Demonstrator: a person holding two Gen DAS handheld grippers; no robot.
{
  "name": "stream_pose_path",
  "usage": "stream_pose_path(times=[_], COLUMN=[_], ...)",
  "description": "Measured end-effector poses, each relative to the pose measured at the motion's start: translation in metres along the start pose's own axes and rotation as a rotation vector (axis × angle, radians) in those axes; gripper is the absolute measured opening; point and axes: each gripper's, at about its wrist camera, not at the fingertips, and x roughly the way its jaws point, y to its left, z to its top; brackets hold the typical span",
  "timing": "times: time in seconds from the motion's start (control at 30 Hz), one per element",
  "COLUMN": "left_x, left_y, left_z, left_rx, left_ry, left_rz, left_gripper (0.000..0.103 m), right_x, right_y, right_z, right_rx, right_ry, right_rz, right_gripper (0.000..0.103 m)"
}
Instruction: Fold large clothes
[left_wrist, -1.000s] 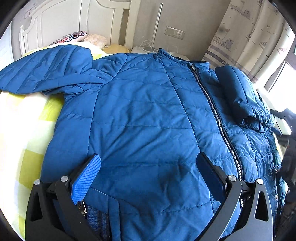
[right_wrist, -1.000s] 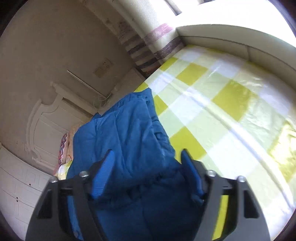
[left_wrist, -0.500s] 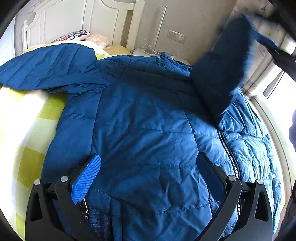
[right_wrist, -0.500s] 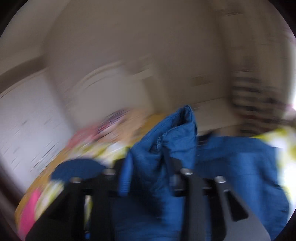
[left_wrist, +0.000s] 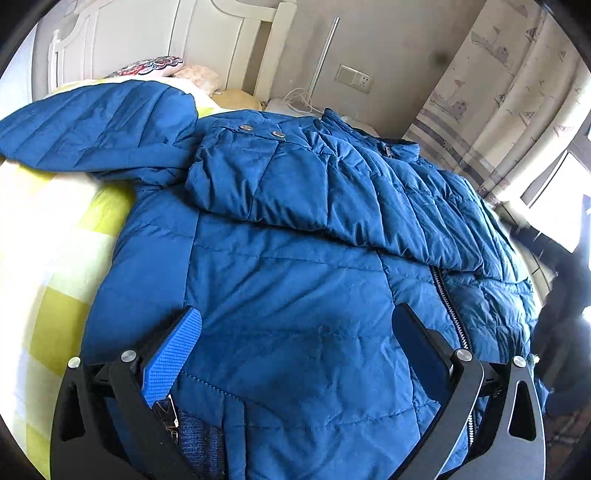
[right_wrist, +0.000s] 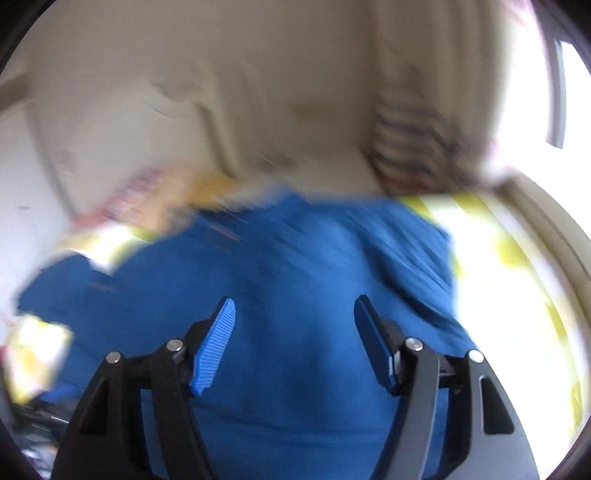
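A large blue puffer jacket (left_wrist: 288, 280) lies front up on the bed, zipper (left_wrist: 448, 306) at the right. Its right sleeve (left_wrist: 295, 184) lies folded across the chest, cuff with two snaps at the left. The other sleeve (left_wrist: 92, 125) stretches out to the far left. My left gripper (left_wrist: 295, 332) is open, low over the jacket's hem. My right gripper (right_wrist: 295, 317) is open and empty above the jacket (right_wrist: 295, 295); that view is blurred.
The bed has a yellow and white checked sheet (left_wrist: 48, 258). A white headboard (left_wrist: 207, 33) and pillows (left_wrist: 162, 66) are at the far end. A curtain (left_wrist: 491, 92) and a bright window (left_wrist: 550, 199) are at the right.
My right gripper carried the right sleeve up and over, let it go across the chest, and now stands open. My left gripper has stayed open at the hem.
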Motion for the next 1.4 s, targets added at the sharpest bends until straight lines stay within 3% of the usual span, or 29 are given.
stream_pose_path(times=[0.07, 0.1, 0.17, 0.23, 0.27, 0.37, 0.43, 0.53, 0.6, 0.67, 0.73, 0.9, 1.0, 1.1, 1.2, 1.3, 1.4], left_x=[0.001, 0.001, 0.001, -0.008, -0.018, -0.028, -0.011, 0.032, 0.063, 0.094, 0.092, 0.092, 0.093, 0.091, 0.091, 0.091, 0.091], left_y=[-0.003, -0.004, -0.006, -0.012, -0.022, -0.057, -0.071, -0.069, -0.061, -0.05, -0.056, -0.053, -0.053, -0.053, -0.052, -0.052, -0.052], left_z=[-0.001, 0.0, 0.002, 0.014, 0.026, 0.064, 0.087, 0.111, 0.111, 0.094, 0.087, 0.087, 0.089, 0.087, 0.087, 0.087, 0.087], left_rx=[0.011, 0.015, 0.022, 0.011, 0.035, 0.159, 0.183, 0.136, 0.119, 0.143, 0.198, 0.183, 0.181, 0.177, 0.168, 0.164, 0.158], left_ry=[0.007, 0.013, 0.042, 0.06, 0.023, -0.098, -0.089, -0.031, 0.033, 0.066, 0.032, 0.03, 0.028, 0.025, 0.019, 0.015, 0.012], left_rz=[0.006, 0.011, 0.04, -0.001, -0.008, 0.072, 0.078, 0.138, 0.148, 0.21, 0.241, 0.227, 0.223, 0.218, 0.208, 0.202, 0.195], left_gripper=[0.099, 0.099, 0.099, 0.099, 0.099, 0.099, 0.099, 0.099, 0.099, 0.099, 0.099, 0.099, 0.099, 0.099, 0.099, 0.099, 0.099], right_x=[0.004, 0.0, -0.003, -0.004, -0.006, -0.003, 0.002, 0.002, 0.001, 0.001, 0.002, -0.013, -0.016, -0.004, 0.033, 0.088, 0.085], right_y=[-0.027, -0.038, -0.05, -0.056, -0.056, -0.048, -0.048, -0.052, -0.053, -0.053, -0.052, -0.031, 0.004, 0.051, 0.086, 0.094, 0.081], right_z=[0.0, 0.001, 0.0, -0.005, -0.004, -0.004, -0.003, -0.006, -0.007, -0.006, -0.005, 0.0, 0.018, 0.044, 0.06, 0.055, 0.059], right_rx=[0.143, 0.19, 0.197, 0.222, 0.218, 0.188, 0.19, 0.215, 0.219, 0.215, 0.2, 0.135, 0.045, -0.111, -0.208, -0.247, -0.162], right_ry=[0.005, -0.013, -0.025, -0.033, -0.04, -0.04, -0.042, -0.045, -0.048, -0.046, -0.043, -0.106, -0.112, -0.111, -0.062, 0.095, 0.096], right_rz=[0.087, 0.073, 0.084, 0.115, 0.112, 0.076, 0.076, 0.1, 0.106, 0.108, 0.093, 0.021, 0.028, -0.022, -0.067, -0.086, -0.031], right_gripper=[0.059, 0.06, 0.06, 0.06, 0.06, 0.06, 0.06, 0.059, 0.059, 0.059, 0.06, 0.059, 0.059, 0.059, 0.059, 0.066, 0.066])
